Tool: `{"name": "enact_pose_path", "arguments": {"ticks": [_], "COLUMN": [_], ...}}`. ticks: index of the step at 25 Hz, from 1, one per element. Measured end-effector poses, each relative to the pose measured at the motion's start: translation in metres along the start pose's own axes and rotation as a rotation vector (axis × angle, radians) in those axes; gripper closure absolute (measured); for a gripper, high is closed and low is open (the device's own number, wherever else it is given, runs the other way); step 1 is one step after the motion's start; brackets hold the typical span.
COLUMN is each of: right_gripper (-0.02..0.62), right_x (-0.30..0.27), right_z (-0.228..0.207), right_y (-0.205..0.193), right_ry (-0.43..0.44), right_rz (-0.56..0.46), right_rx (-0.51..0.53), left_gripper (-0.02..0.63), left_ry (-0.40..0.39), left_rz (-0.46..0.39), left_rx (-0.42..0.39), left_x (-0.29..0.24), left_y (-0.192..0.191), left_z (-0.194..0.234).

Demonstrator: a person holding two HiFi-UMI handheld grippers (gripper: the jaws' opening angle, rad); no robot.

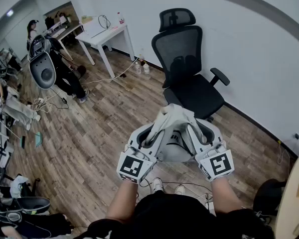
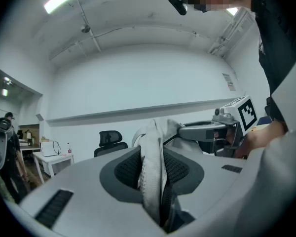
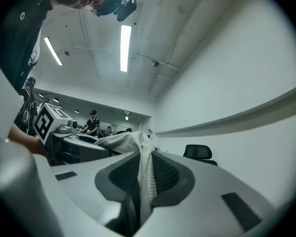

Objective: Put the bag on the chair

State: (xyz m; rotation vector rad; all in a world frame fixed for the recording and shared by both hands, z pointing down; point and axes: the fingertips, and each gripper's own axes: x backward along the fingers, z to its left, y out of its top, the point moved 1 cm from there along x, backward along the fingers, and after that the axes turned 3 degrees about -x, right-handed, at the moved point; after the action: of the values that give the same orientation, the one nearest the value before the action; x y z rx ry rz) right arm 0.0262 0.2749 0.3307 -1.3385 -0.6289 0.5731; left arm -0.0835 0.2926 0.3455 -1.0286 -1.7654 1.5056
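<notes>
The bag (image 1: 174, 116), a pale cloth one, hangs in the air between the two tools, in front of the person's body and above the wooden floor (image 1: 89, 138). The left hand-held gripper (image 2: 155, 172) pinches one fold of the cloth between its dark pads. The right hand-held gripper (image 3: 140, 174) pinches another fold in the same way. The cloth rises to a peak between them.

The black chair (image 1: 189, 78) stands just beyond the bag, on the far side, close to the white wall (image 1: 249, 44). Its seat faces the person and nothing lies on it. Nothing stands between the bag and the seat.

At far left there is a white counter (image 1: 107, 34) with a bottle (image 1: 121, 18) on it. Cables (image 1: 109, 78) lie on the floor near its legs.
</notes>
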Motion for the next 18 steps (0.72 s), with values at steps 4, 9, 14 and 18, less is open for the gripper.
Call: {"name": "enact_pose_path", "arguments": {"ticks": [4, 9, 14, 18], "right_gripper": [0.514, 0.514, 0.509, 0.509], "right_x": [-0.011, -0.026, -0.040, -0.051], "right_z": [-0.006, -0.002, 0.002, 0.006], "right_y": [0.003, 0.004, 0.003, -0.003], "right_ry": [-0.008, -0.012, -0.029, -0.040], "right_rz": [-0.005, -0.008, -0.007, 0.004], "right_rx": [-0.002, 0.004, -0.012, -0.019], "left_gripper": [0.494, 0.494, 0.494, 0.494], "left_ry": [-0.009, -0.014, -0.023, -0.045], "left_rz": [-0.007, -0.013, -0.021, -0.014], "left_rx": [-0.003, 0.001, 0.005, 0.023], "left_x": [-0.008, -0.007, -0.008, -0.009], "left_y": [0.002, 0.001, -0.002, -0.013], "left_z": [0.011, 0.025, 0.042, 0.054]}}
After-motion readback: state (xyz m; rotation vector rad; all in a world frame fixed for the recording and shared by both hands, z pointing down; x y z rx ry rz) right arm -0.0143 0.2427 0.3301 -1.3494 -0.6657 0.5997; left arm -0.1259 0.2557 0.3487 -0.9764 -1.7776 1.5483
